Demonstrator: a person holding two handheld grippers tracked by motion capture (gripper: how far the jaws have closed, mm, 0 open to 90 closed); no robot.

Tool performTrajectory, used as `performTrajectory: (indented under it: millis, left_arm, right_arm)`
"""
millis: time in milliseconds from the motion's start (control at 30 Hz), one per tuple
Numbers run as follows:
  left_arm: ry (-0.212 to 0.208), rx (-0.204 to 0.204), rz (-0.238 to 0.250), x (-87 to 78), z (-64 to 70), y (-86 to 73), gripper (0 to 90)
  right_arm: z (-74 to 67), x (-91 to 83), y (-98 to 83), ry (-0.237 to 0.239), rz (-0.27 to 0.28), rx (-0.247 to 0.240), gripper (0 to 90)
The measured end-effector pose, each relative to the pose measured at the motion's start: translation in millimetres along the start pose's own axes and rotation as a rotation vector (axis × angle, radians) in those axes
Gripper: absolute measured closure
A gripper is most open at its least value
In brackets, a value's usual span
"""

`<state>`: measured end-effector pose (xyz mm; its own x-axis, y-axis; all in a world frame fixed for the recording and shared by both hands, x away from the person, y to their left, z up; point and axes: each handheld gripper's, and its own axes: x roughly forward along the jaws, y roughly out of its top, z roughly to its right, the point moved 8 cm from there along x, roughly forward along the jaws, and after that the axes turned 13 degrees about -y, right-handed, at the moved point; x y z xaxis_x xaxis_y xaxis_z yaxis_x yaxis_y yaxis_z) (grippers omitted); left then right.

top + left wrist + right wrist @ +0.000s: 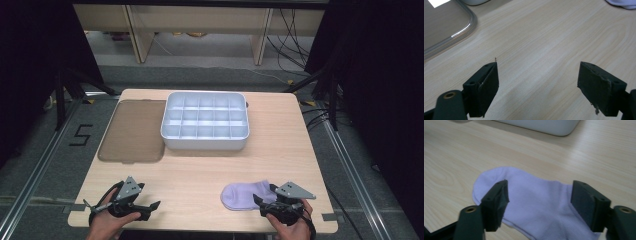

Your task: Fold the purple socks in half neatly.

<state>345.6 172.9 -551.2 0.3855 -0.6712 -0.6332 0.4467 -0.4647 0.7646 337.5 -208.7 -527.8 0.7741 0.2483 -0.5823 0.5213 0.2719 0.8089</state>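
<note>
Sock (245,195), pale lilac and lying flat, sits on the near right part of the desk (200,170), and it looks like the thing to be picked up, since the right tongs (266,202) hover right over its near edge with the jaws spread wide and nothing yet pinched between them; in the right gripper view the sock (534,202) lies between and beneath those two black jaws, which suggests a grip is being lined up across its middle. The largest item is the white divided tray (205,140) at the far centre of the desk, its many small compartments bare, probably waiting to receive folded or rolled things. Just left of it, close beside its left wall, lies a flat brownish translucent lid (132,131), set aside so that the tray stays open from above. The left tongs (145,207) rest at the near left, well apart from the sock, jaws also wide apart over bare wood, likely held ready to help. The desk is a light wood-grain top, plain and uncluttered. Around it the room shows grey floor, metal rails (30,185) at either side, a painted floor marking (80,135) at the left, dark curtains, pale furniture legs (261,42) and loose cables (292,35) at the far side.
</note>
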Motion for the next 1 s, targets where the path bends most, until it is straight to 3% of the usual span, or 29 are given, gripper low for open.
performTrajectory:
  millis: [100, 167, 233, 267, 367, 400, 433, 567, 600, 667, 800, 867, 967, 1000]
  left_arm:
    - [-0.006, -0.014, -0.001, 1.0, 1.4, -0.6, 16.9]
    - [-0.005, -0.015, 0.000, 0.9, 1.3, -0.4, 16.9]
    - [-0.005, 0.001, -0.001, 0.0, 0.0, 0.5, 17.1]
    - [-0.004, -0.005, 0.008, 0.1, -0.1, 0.9, 17.1]
    - [-0.005, -0.013, 0.007, 0.4, -0.2, 0.7, 17.1]
    - [-0.006, 0.011, -0.003, -0.9, -0.8, 0.7, 17.1]
    - [-0.006, 0.011, -0.003, -0.9, -0.8, 0.7, 17.2]
    - [-0.001, 0.015, 0.002, -0.5, -1.4, 1.5, 17.3]
    - [-0.015, -0.004, 0.014, 0.6, 1.3, 1.7, 17.3]
    - [-0.007, -0.029, 0.015, 0.8, 2.7, 1.6, 17.4]
    - [-0.005, -0.024, 0.021, 1.1, 2.6, 2.4, 17.4]
    - [-0.010, 0.000, 0.013, 1.1, 1.6, 3.2, 17.4]
    - [-0.009, -0.021, 0.034, 2.5, 3.6, 4.8, 17.7]
    - [-0.003, 0.007, 0.017, 1.1, 2.1, 5.1, 17.8]
  right_arm:
    - [-2.1, -0.2, 0.2, 0.010, 0.001, -0.003, 40.0]
    - [-4.7, -1.1, 1.6, 0.037, 0.012, -0.014, 48.8]
    - [-4.0, -1.5, 1.4, 0.025, 0.011, -0.021, 53.4]
    - [-5.8, -2.2, 1.0, 0.043, 0.004, -0.028, 61.3]
    - [-7.8, -2.9, 1.1, 0.044, -0.001, -0.019, 66.4]
    - [-9.2, -2.5, 2.4, 0.043, 0.012, -0.047, 74.3]
    - [-10.9, -3.7, 1.2, 0.037, -0.007, -0.035, 76.4]
    - [-15.0, -1.5, 4.7, 0.054, 0.000, -0.071, 85.9]
    - [-17.7, -0.4, 6.6, 0.050, 0.002, -0.078, 88.3]
    - [-21.4, 1.1, 7.1, 0.045, -0.007, -0.094, 90.0]
    - [-27.0, 8.7, 8.8, 0.051, -0.009, -0.145, 90.0]
    - [-29.4, 11.1, 9.5, 0.054, -0.021, -0.146, 90.0]
    - [-31.3, 16.7, 10.4, 0.056, -0.032, -0.157, 90.0]
    - [-31.7, 17.4, 10.5, 0.055, -0.037, -0.163, 90.0]
